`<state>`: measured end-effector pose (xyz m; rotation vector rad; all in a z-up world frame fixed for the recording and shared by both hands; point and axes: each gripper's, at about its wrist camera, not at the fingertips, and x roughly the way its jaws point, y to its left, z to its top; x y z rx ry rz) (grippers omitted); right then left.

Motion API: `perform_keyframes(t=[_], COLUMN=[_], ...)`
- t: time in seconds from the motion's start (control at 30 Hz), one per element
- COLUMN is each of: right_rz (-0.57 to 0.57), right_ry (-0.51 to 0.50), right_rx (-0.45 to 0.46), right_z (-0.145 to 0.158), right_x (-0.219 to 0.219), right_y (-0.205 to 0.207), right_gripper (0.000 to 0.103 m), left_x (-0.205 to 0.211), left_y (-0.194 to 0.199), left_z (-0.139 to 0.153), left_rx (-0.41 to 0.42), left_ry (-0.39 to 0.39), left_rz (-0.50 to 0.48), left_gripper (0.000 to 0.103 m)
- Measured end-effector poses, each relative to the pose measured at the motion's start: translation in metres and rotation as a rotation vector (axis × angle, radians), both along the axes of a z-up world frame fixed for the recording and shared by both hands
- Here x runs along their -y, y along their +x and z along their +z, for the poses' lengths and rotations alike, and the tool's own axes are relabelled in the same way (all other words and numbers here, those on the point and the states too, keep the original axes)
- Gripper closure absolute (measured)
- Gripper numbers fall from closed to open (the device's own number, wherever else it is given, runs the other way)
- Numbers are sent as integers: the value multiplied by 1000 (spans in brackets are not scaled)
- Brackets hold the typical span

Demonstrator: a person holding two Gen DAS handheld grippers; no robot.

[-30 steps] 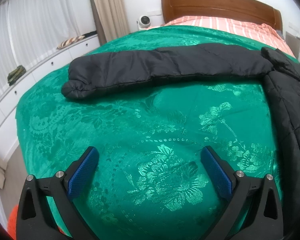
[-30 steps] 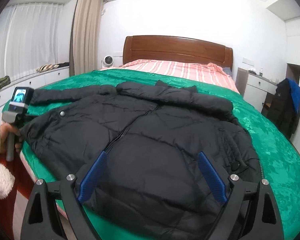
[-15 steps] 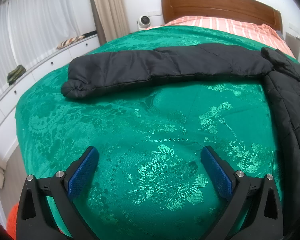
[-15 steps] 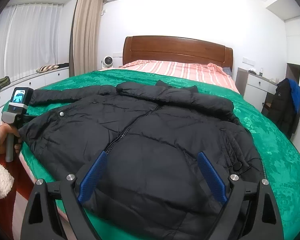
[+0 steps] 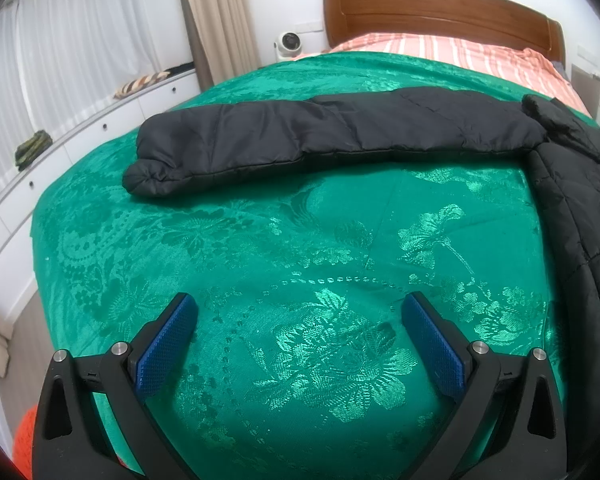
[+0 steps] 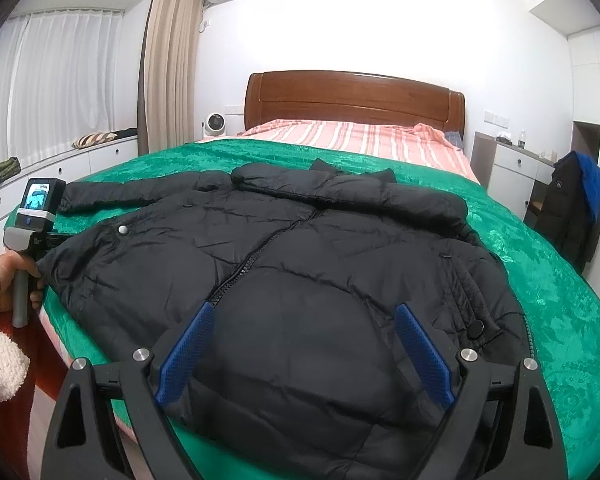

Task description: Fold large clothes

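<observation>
A large black puffer jacket [image 6: 300,280] lies front up and zipped on the green bedspread [image 6: 560,300]. Its left sleeve [image 5: 320,132] stretches out sideways across the bed in the left wrist view, cuff toward the left. My left gripper [image 5: 300,340] is open and empty over bare bedspread [image 5: 260,240], short of the sleeve. My right gripper [image 6: 302,344] is open and empty, hovering over the jacket's lower front near the hem. The other sleeve is folded across the chest.
A wooden headboard [image 6: 352,100] and striped pink sheet [image 6: 360,136] are at the far end. White drawers [image 5: 60,152] run along the left wall under curtains. A dark coat [image 6: 576,208] hangs at right by a nightstand. The left hand-held unit [image 6: 32,224] shows at the bed's left edge.
The right gripper has edged slightly forward over the jacket. The left view is almost unchanged.
</observation>
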<state>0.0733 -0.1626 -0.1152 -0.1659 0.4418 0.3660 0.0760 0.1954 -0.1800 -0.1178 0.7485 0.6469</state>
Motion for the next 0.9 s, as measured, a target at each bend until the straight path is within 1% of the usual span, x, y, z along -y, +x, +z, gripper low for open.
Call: perform_keyframes(t=[0.67,0.7,0.77,0.83,0.87,0.9], right_rz=[3,3,3,1,-1,-2], right_ry=[-3,-4,-5,-3,-1,1], right_rx=[-13,-13,-8,-1,0,-3], right_z=[-1,-1,0,0,1,0], right_x=[-1,-1,0,1,1,2], right_y=[-1,-1,-2,-3,-3,-2], right_gripper=[12,12,12,12,12,12], left_x=[0,-1,-6,-17,-22,-30], left_y=[-1,-1,3,8,8,7], left_z=[1,2,7,17,23,31], left_rx=[-7,-14,-51,-90,-86,-59], left_ry=[-9,-16,-58,-128,-159,-193], left_rz=[3,5,4,-15,-20,-18], left_gripper=[0,0,0,0,0,0])
